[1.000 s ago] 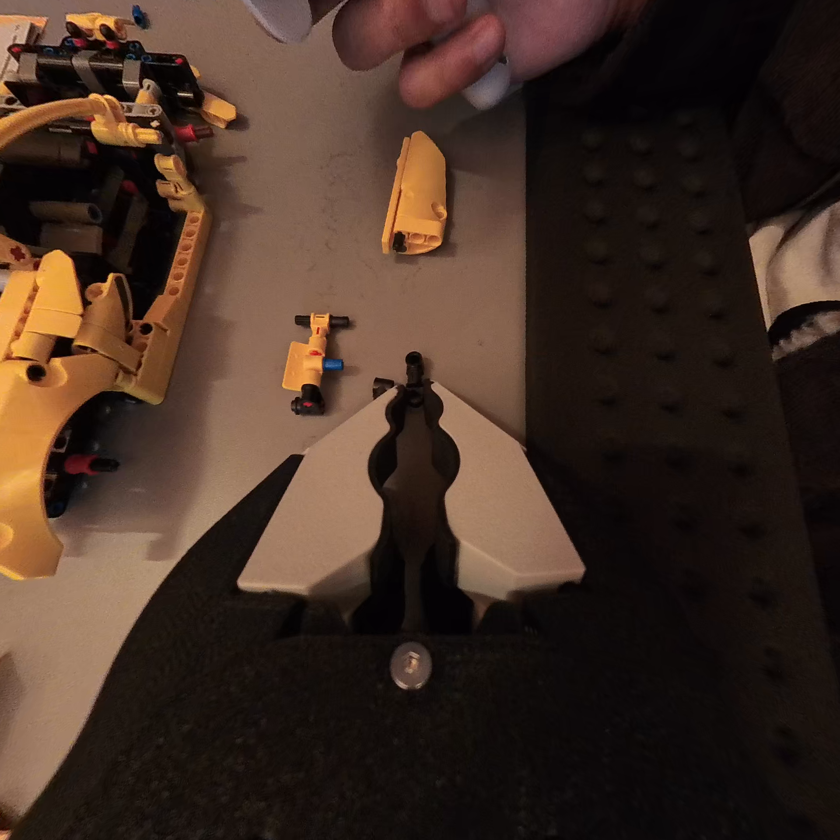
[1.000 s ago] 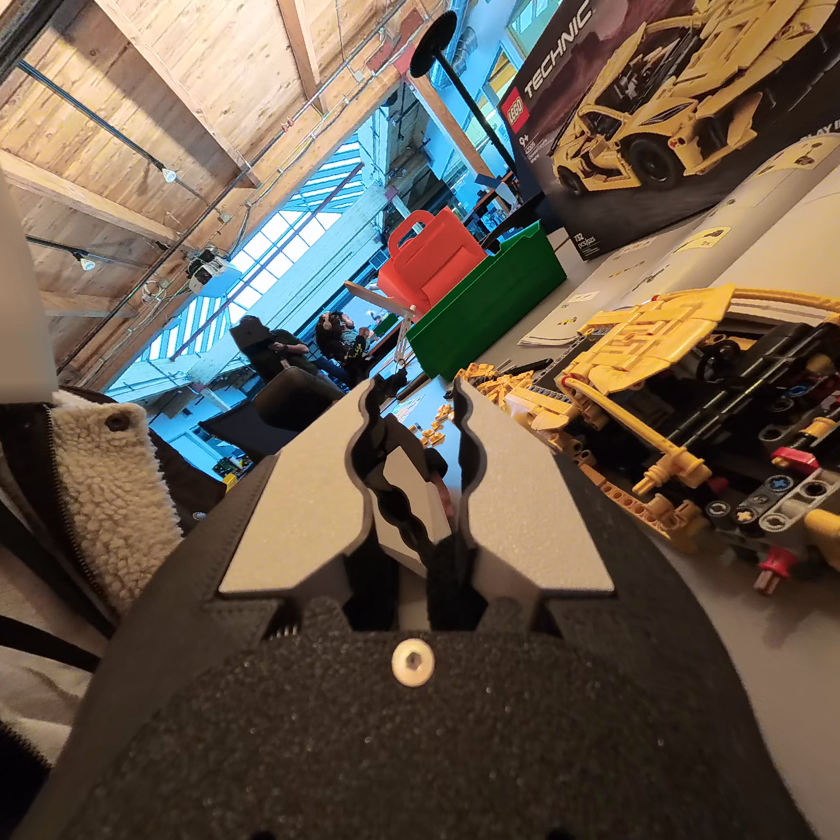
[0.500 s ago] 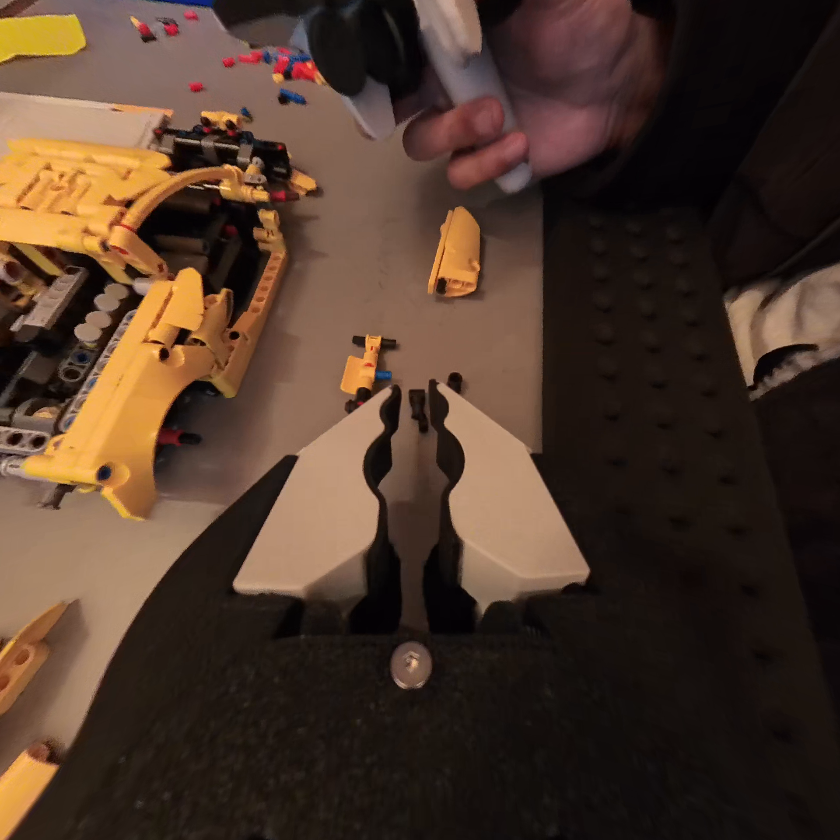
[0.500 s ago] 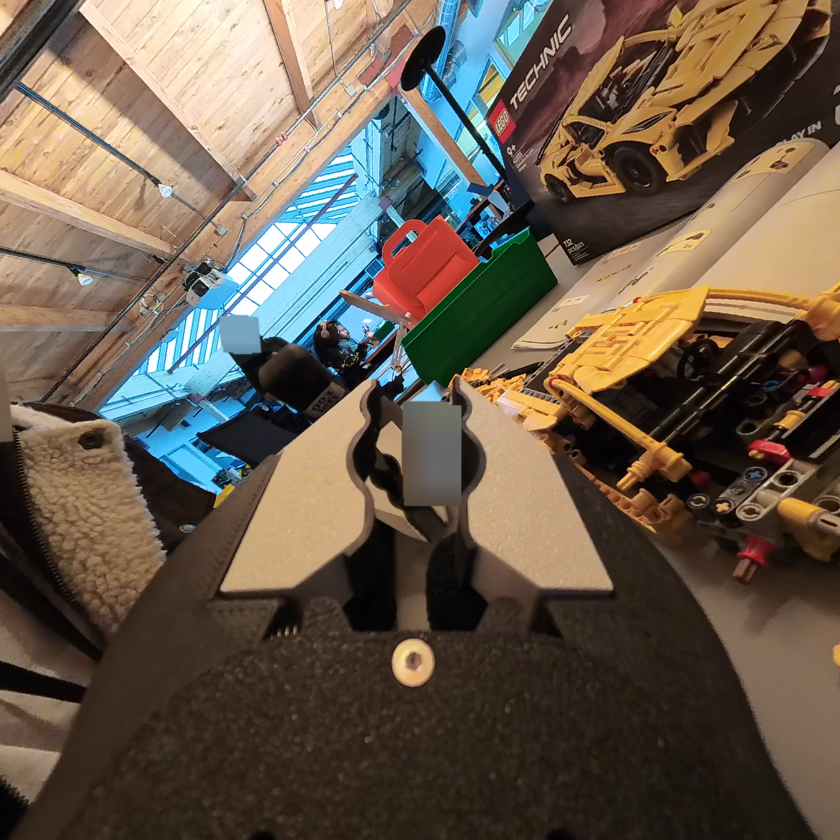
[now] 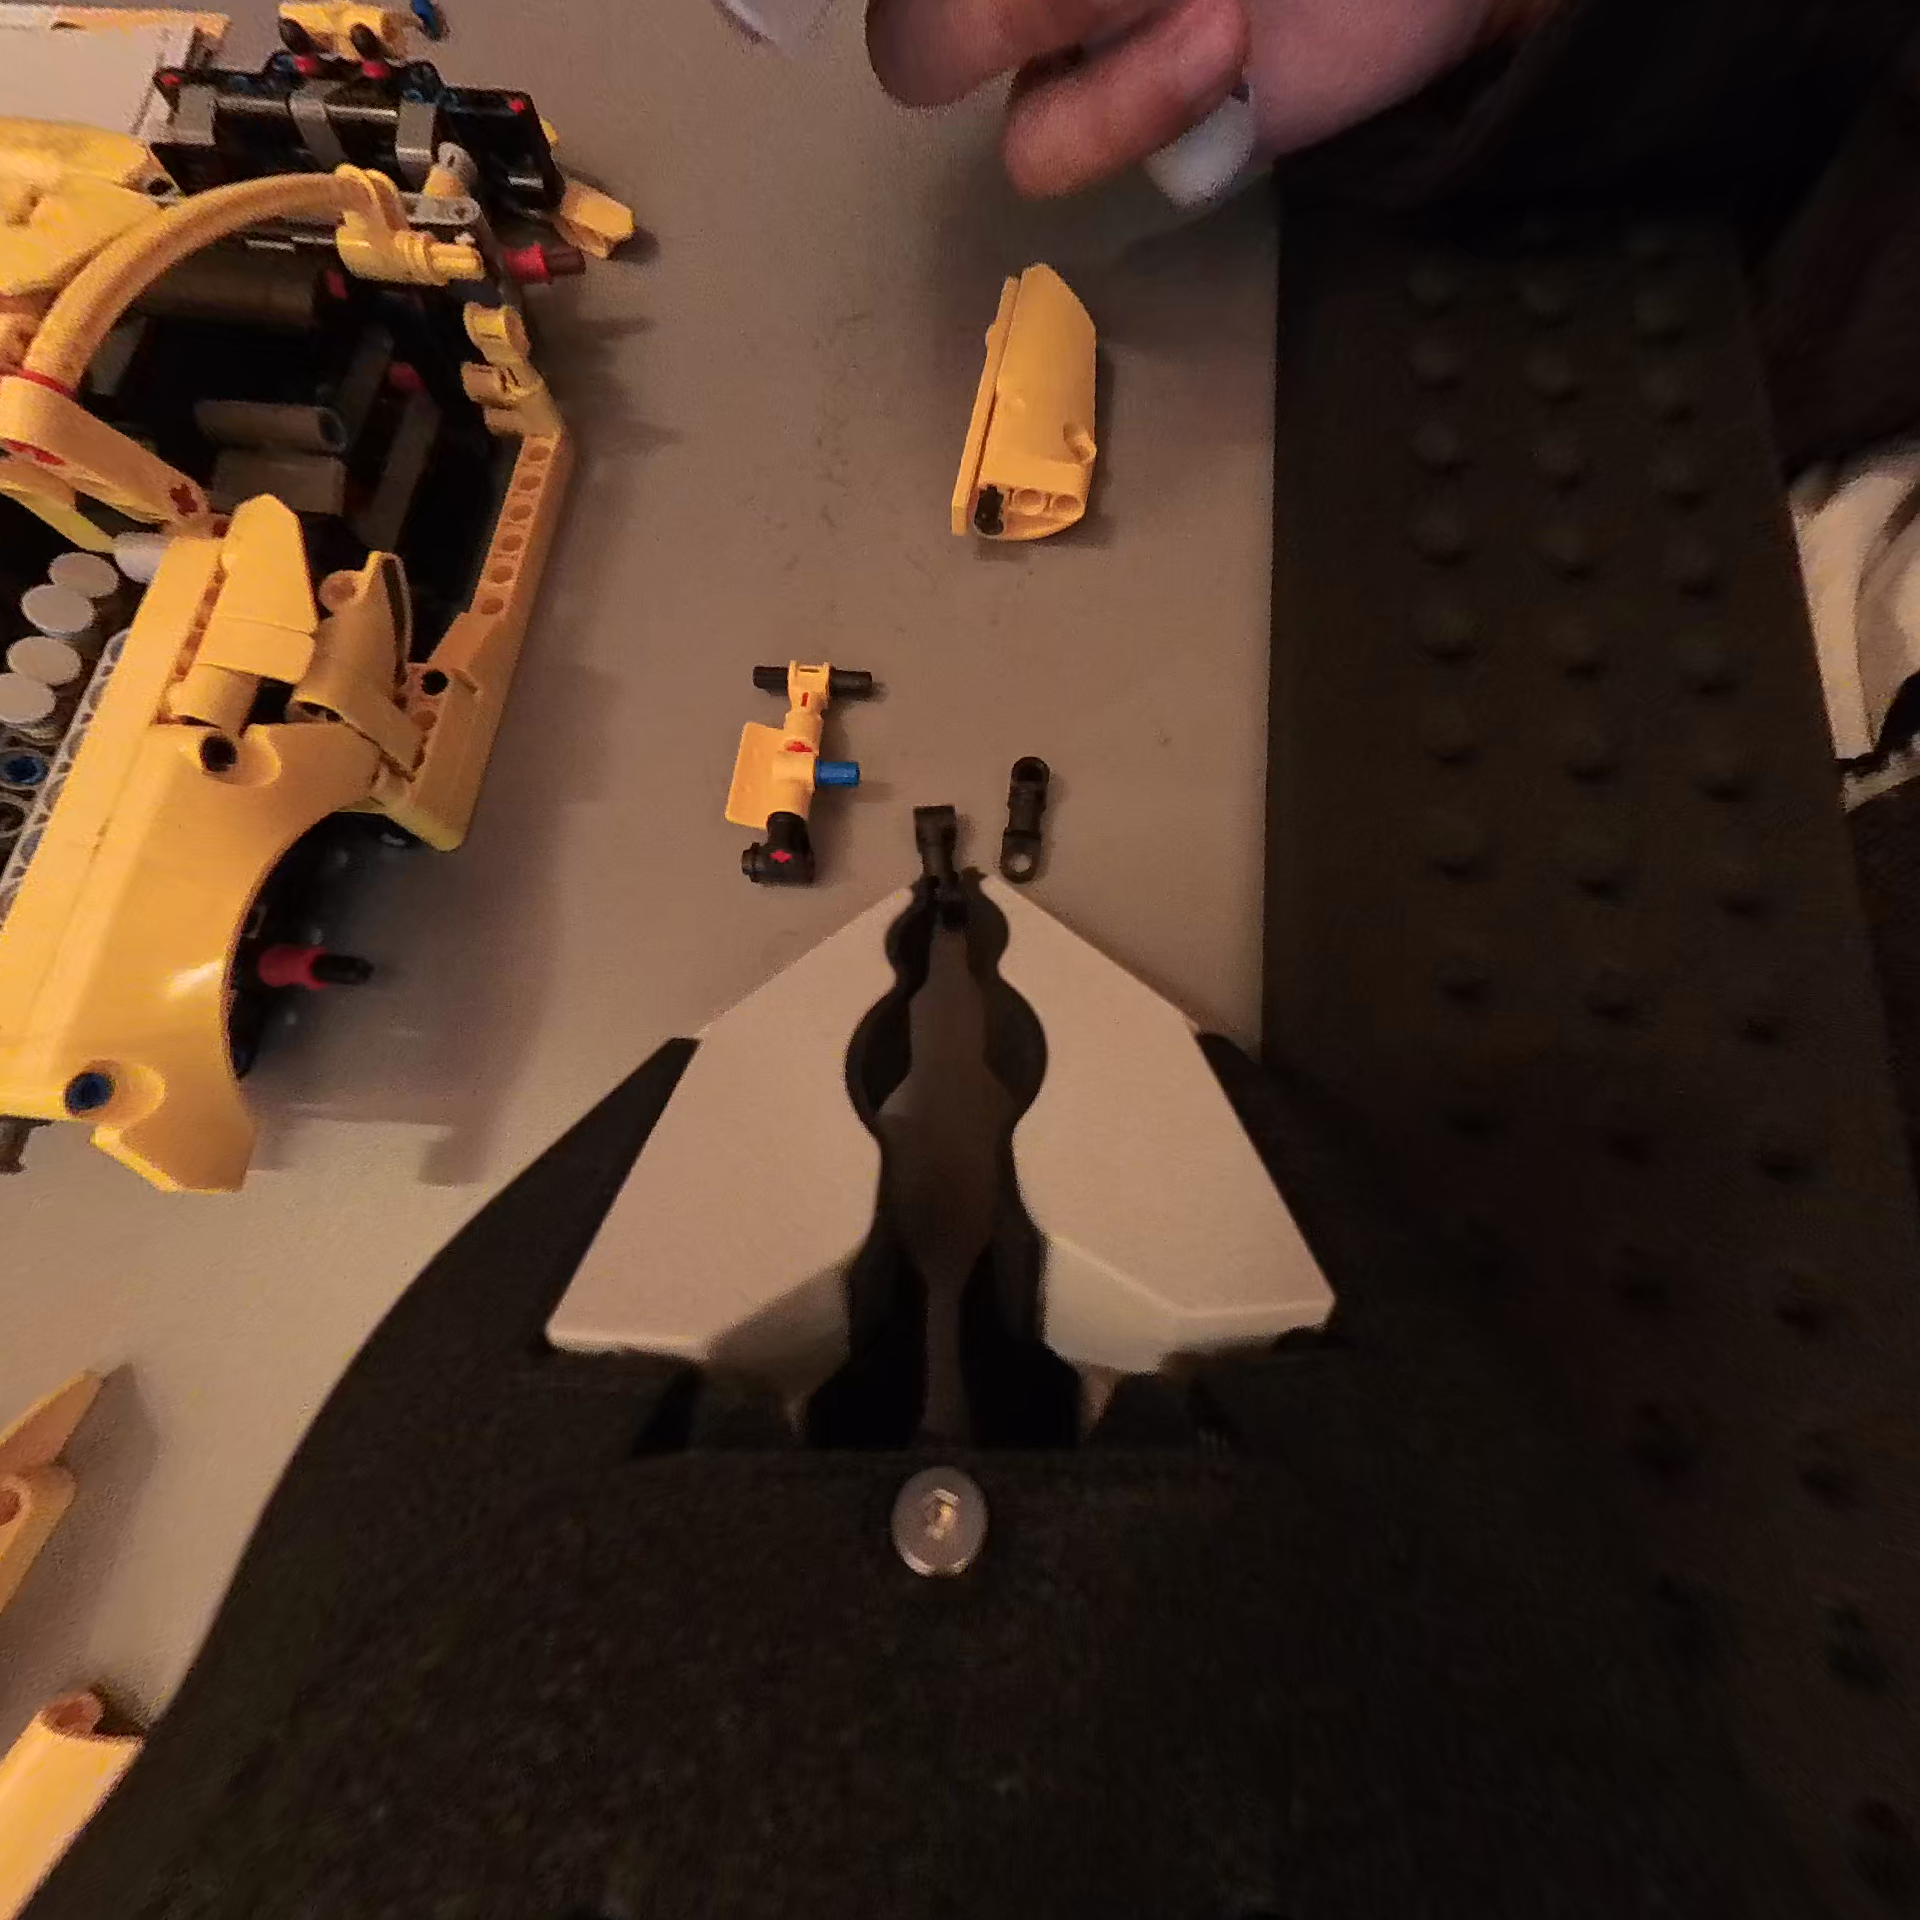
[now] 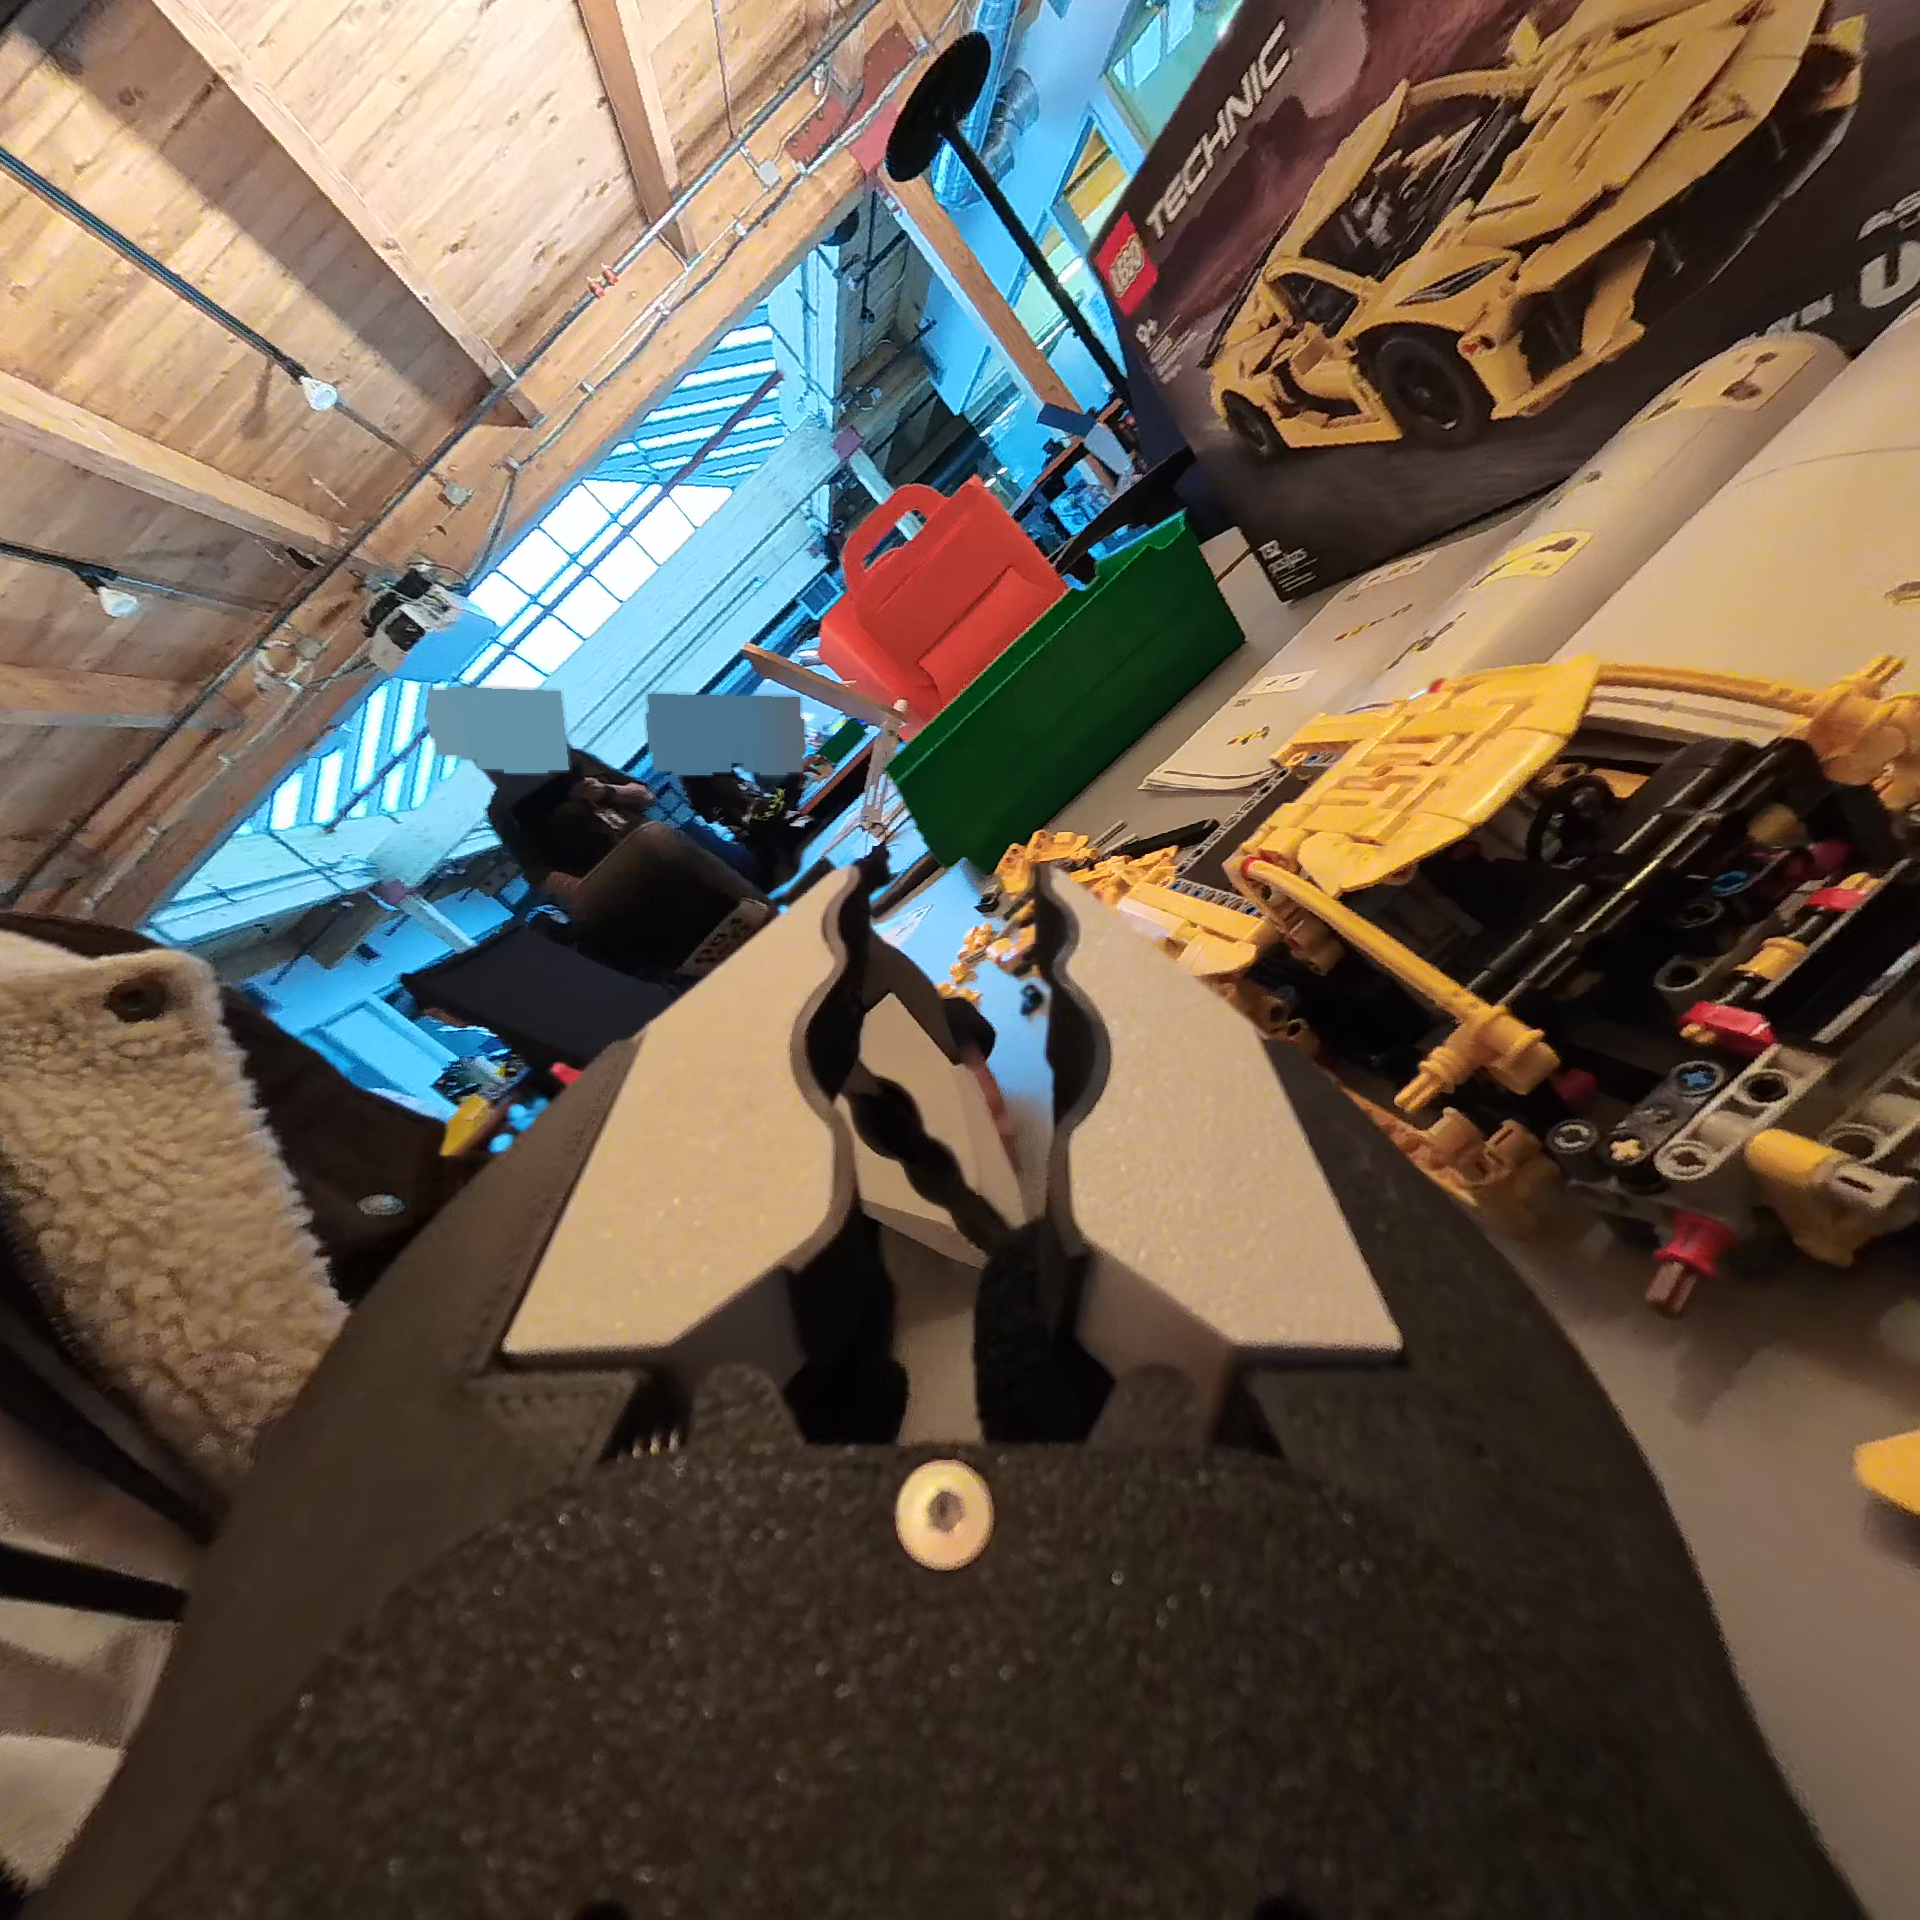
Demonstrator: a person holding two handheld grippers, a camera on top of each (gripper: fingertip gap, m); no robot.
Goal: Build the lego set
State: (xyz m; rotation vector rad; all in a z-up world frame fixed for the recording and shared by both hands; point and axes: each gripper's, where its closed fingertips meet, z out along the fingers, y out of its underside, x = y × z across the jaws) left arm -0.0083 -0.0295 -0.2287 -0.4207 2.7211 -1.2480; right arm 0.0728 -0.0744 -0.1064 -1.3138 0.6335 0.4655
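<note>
Tongs on my left point(image 5: 948, 896) sit pinched on a small black connector piece point(image 5: 938, 844), its free end poking out past the tips just above the grey surface point(image 5: 810, 343). Just beside it, toward the surface's near edge, lies a second small black connector point(image 5: 1025, 819), apart from the first. A little yellow sub-assembly with black pins and a blue peg point(image 5: 787, 774) lies on the other side, between my tips and the half-built yellow car model point(image 5: 260, 644). Further ahead a curved yellow panel point(image 5: 1031, 410) lies alone near that same edge, and a hand point(image 5: 1122, 73) hovers beyond it. A dark studded mat point(image 5: 1538, 727) borders the surface there. My right tongs point(image 6: 951, 899) are spread a little with nothing between the fingers; I see them tilted up from the surface, the car model point(image 6: 1558, 914) to their right, a green bin point(image 6: 1070, 696) and the set's box point(image 6: 1507, 208) toward the far edge.
</note>
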